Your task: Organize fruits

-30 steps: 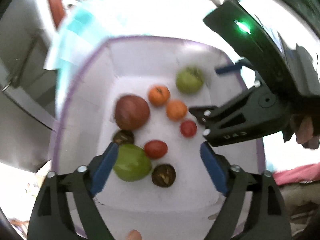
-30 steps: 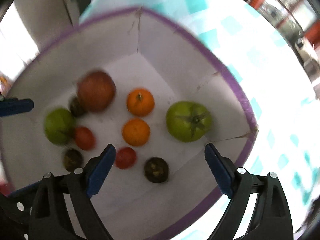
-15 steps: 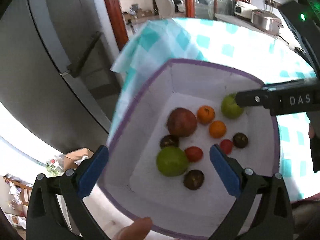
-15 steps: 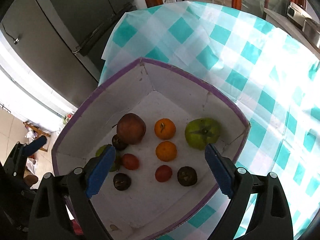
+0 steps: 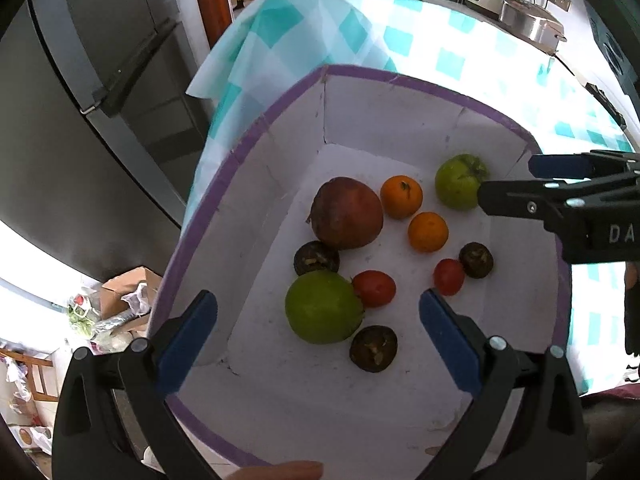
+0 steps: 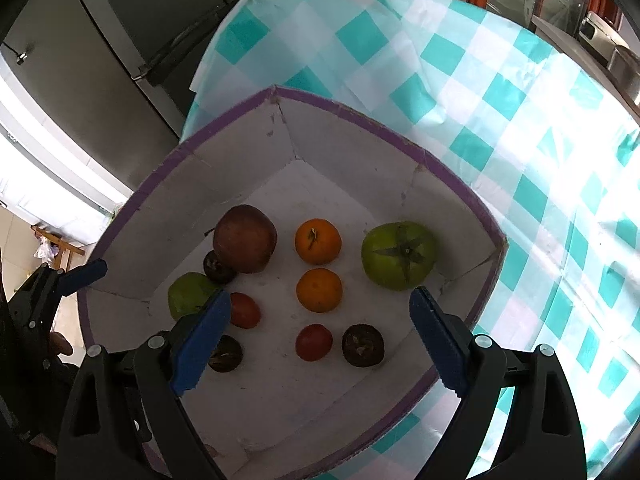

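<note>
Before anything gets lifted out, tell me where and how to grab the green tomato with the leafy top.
Take the green tomato across its round sides, coming straight down from above. Its stem star faces up, so the widest part is level. It sits near the box corner, so probably line the fingers with the free sides; the right gripper is open and nearest.

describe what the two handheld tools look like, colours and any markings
Both match: the left tool and the right tool have black plastic bodies with triangular cut-outs, silver screw heads at the joints and blue ridged pads lining the fingers. Seen side-on, the right tool's body carries white letters starting "DA".
</note>
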`<state>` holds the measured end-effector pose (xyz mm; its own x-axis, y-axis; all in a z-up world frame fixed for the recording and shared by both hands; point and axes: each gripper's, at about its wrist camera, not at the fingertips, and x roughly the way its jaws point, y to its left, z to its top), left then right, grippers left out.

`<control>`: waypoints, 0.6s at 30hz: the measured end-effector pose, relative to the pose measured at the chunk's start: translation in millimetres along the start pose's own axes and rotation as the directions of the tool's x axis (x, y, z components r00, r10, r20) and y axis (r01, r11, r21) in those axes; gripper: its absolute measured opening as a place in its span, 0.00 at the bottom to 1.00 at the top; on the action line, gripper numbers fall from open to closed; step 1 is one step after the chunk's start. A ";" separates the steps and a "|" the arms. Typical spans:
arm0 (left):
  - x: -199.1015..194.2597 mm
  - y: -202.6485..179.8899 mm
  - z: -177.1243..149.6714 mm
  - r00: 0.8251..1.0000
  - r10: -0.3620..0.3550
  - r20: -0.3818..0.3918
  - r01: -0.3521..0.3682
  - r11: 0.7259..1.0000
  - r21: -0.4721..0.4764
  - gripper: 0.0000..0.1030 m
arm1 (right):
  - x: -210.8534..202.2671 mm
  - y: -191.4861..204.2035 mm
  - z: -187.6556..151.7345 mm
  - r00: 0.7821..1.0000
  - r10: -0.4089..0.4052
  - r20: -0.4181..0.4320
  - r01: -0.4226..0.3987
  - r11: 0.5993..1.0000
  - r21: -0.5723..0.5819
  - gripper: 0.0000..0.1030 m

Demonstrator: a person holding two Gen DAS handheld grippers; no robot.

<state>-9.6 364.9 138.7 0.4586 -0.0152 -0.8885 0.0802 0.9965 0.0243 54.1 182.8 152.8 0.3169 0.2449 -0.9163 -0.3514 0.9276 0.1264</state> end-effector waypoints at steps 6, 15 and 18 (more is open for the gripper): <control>10.5 4.3 4.3 1.000 -0.019 -0.021 0.020 0.999 0.026 0.98 | 9.8 1.9 1.4 1.000 -0.026 -0.006 0.026 0.999 0.021 0.85; 24.6 7.4 15.3 0.997 -0.071 -0.042 0.074 0.994 0.075 0.98 | 21.1 -0.9 4.8 0.998 -0.052 -0.020 0.053 0.995 0.079 0.85; 24.5 4.2 17.9 0.995 -0.085 -0.042 0.089 0.991 0.101 0.98 | 22.9 -0.4 5.7 0.998 -0.061 -0.023 0.063 0.994 0.085 0.85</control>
<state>17.8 367.2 125.2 0.4126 -0.0966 -0.9058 0.2100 0.9777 -0.0086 66.5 189.6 133.9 0.3171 0.1813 -0.9309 -0.2546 0.9618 0.1006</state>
